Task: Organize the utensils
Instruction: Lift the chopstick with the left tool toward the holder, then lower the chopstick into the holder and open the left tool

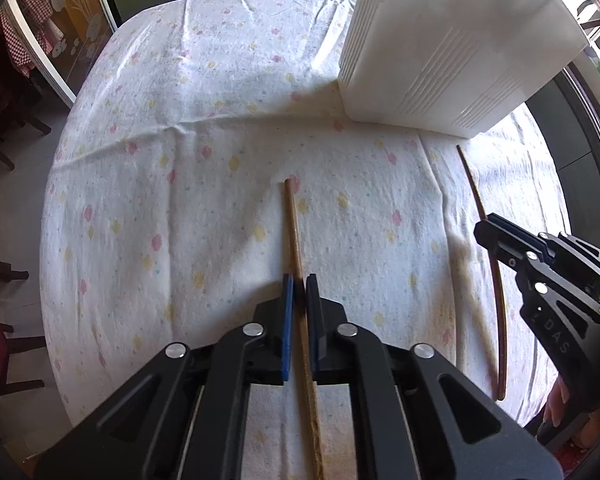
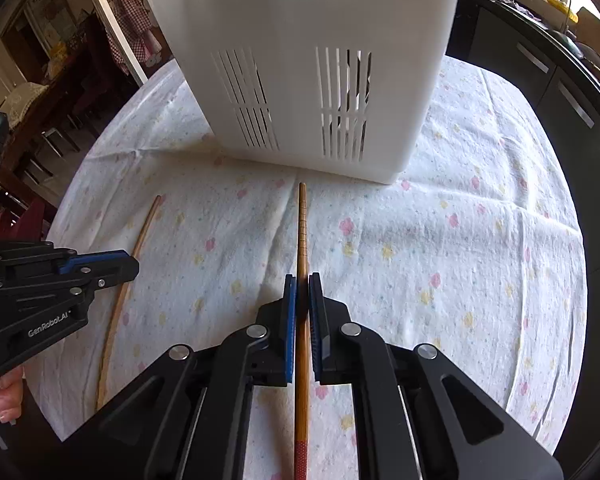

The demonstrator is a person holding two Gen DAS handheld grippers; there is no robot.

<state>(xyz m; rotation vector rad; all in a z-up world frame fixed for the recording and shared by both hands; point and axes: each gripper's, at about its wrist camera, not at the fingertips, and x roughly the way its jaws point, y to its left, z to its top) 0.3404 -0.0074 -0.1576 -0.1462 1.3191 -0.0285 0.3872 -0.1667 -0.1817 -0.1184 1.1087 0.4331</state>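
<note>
Left gripper (image 1: 300, 284): jaws nearly closed, blue pads flanking a chopstick (image 1: 293, 224) that runs between them; whether they pinch it cannot be told; right gripper (image 2: 302, 284): same narrow gap around the second chopstick (image 2: 302, 224), grip likewise uncertain. Both sticks lie flat on the cloth (image 1: 180, 200), well apart, tips toward the white bin (image 2: 308, 80); the right one ends just short of its base. Count: two chopsticks, two grippers, one bin; open cloth left of the bin.
</note>
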